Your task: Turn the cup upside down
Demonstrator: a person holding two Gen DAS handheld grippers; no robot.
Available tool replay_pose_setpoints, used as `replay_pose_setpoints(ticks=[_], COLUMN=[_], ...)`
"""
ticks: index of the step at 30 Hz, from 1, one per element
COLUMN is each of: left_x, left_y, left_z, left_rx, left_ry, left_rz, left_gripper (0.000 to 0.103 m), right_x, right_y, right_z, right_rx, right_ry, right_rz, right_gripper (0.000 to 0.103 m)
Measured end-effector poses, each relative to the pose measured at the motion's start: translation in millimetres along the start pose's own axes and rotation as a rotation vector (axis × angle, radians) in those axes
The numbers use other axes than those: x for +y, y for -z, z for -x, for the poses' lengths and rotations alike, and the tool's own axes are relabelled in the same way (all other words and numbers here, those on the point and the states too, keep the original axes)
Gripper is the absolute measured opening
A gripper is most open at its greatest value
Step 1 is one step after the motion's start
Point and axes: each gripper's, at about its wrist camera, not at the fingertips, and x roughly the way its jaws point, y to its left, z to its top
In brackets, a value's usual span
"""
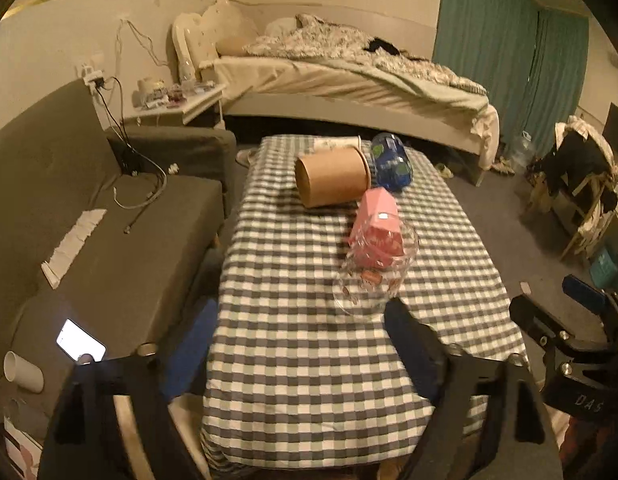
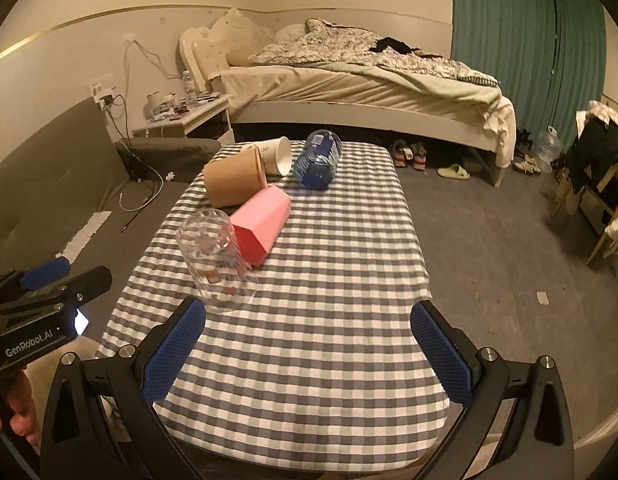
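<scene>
The glass cup [image 2: 215, 258] stood mouth-down on the checked table [image 2: 329, 320], the flip apparently done; both the left gripper [image 1: 297, 344] and right gripper [image 2: 309, 348] hung wide and empty, free to withdraw

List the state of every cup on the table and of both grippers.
Glass cup: upside down, rim on cloth.
Pink cup: on its side.
Brown paper cup: on its side.
White paper cup: on its side.
Blue cup: on its side.
Left gripper: open, empty.
Right gripper: open, empty.
</scene>
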Motion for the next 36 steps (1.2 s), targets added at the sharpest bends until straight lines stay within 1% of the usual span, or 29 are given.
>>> replay_pose_setpoints(ticks=[2,4,15,23,29,36], left_x=[1.3,1.7,6.2,5.2,0.4,0.2], left_y=[-0.3,-1.2,-0.2,-0.8,-0.9,-1.3], left_z=[2.2,2.1,-1.5,0.2,3.8,4.6], left_rx=[-0.011,-0.011,0.004,-0.003,-0.014,-0.015], left_ry=[0.007,-0.003,-0.022,-0.015,-0.031,-0.034], left_rz=[0.004,0.005,0.012,-0.001,-0.017,-0.015], left_gripper=[0.093,0.094,0.094,0.094,0.094,0.094], right_x=[4.3,6.6,6.0,4.4,4.7,4.2], right_y=[-1.6,-3.5,-4.4,-3.2,-3.1,-3.1], right_z=[1.6,2.3,-0.3,-0.9,-0.7,-2.2], right_rx=[-0.003,-0.006,0.005,0.012,0.012,0.018], right_ry=[0.006,0.01,0.034,0.04,0.04,0.043], right_rz=[0.011,0.017,0.018,0.008,0.008,0.006], right_gripper=[0.103,0.103,0.103,0.103,0.103,0.103])
